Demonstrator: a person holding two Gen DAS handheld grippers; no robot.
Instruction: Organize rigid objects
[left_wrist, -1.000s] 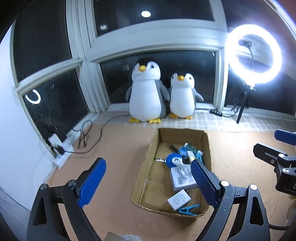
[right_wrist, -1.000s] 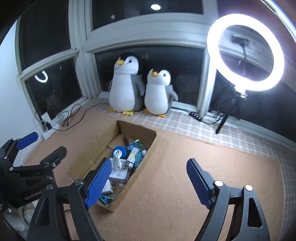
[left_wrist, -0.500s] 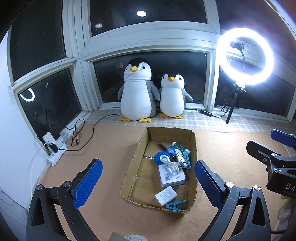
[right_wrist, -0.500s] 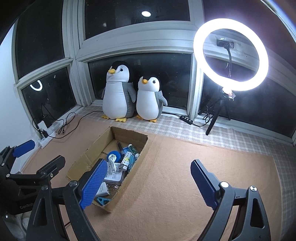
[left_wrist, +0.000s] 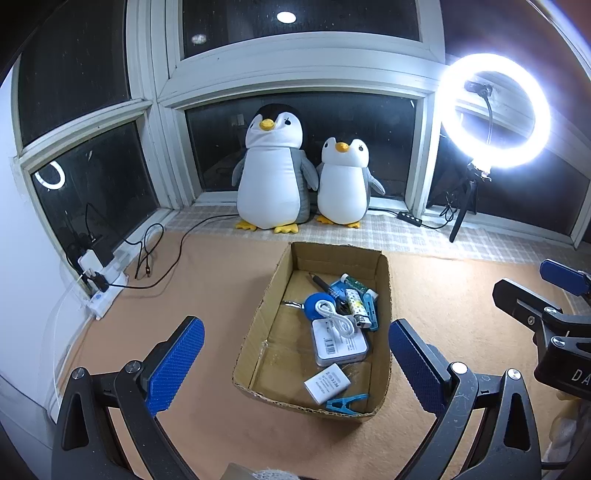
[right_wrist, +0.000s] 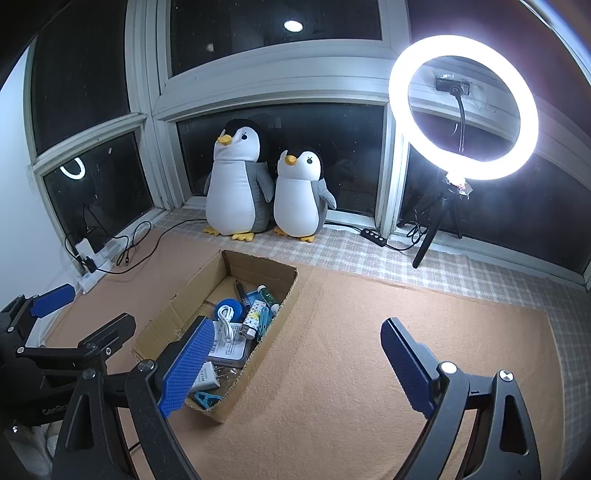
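An open cardboard box (left_wrist: 384, 284) stands on the tan mat and also shows in the right wrist view (right_wrist: 288, 295). In it lie a white flat box (left_wrist: 340, 345), a white cable on a blue round thing (left_wrist: 319, 306), a small white charger (left_wrist: 327, 382), a blue clip (left_wrist: 347, 402), a lighter, a pen and tubes. My left gripper (left_wrist: 295, 365) is open and empty, held above the box's near end. My right gripper (right_wrist: 295, 365) is open and empty, to the right of the box; its left finger hides part of the box.
Two plush penguins (left_wrist: 273, 177) (left_wrist: 343, 181) sit on the window ledge behind the box. A lit ring light (left_wrist: 495, 110) on a tripod stands at the right. A power strip with cables (left_wrist: 99, 273) lies at the left wall. The tan mat (right_wrist: 369, 369) spreads right of the box.
Both grippers have drawn back and up from the box, so it looks smaller and farther. Both stay open and empty. The box's contents have not moved.
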